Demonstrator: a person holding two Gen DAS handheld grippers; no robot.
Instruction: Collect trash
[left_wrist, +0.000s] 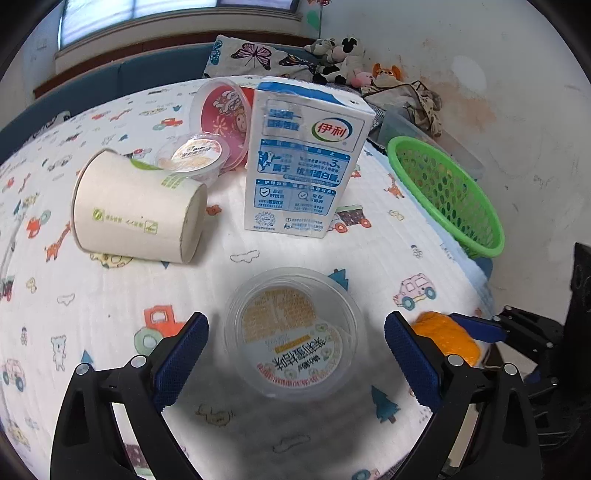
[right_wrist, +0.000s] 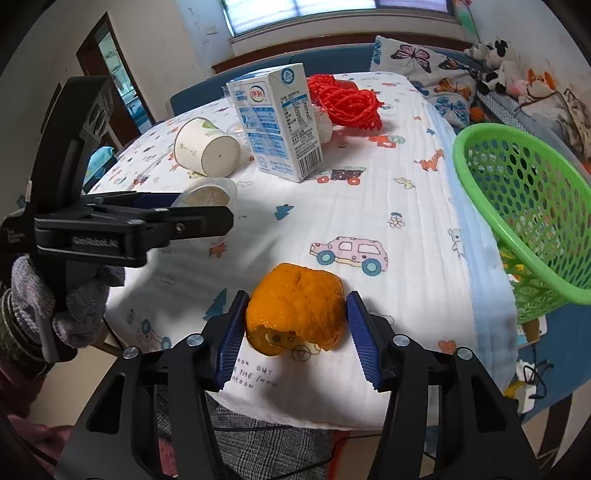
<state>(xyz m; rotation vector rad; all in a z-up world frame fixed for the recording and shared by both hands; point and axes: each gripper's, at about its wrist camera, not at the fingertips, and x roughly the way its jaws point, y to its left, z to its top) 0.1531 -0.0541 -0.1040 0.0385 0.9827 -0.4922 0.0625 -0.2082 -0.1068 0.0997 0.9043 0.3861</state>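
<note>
A desk (right_wrist: 406, 206) draped in a white quilted cloth printed with cartoon cars, animals and trees fills both views. Off its edge, to the right of the right claw (right_wrist: 295, 332) and beyond it, a green perforated plastic basket (right_wrist: 524, 206) tilts with its mouth toward the desk. Far ahead of both claws a white and blue milk carton (left_wrist: 303, 162) stands upright, with a pale paper cup (left_wrist: 136, 206) on its side to the left of it and a red mesh net (right_wrist: 347, 99) bunched behind it.

Between the left claw's (left_wrist: 295, 354) blue ridged pads lies a clear round plastic tub (left_wrist: 295, 332) with a printed lid; the pads stand wide, well clear of the tub on both sides, holding nothing.

The right claw is partly closed around a bright orange piece of citrus peel (right_wrist: 295, 310), curled and dimpled, lying near the desk's front edge. Its left pad touches the peel; the right pad sits just beside it.
</note>
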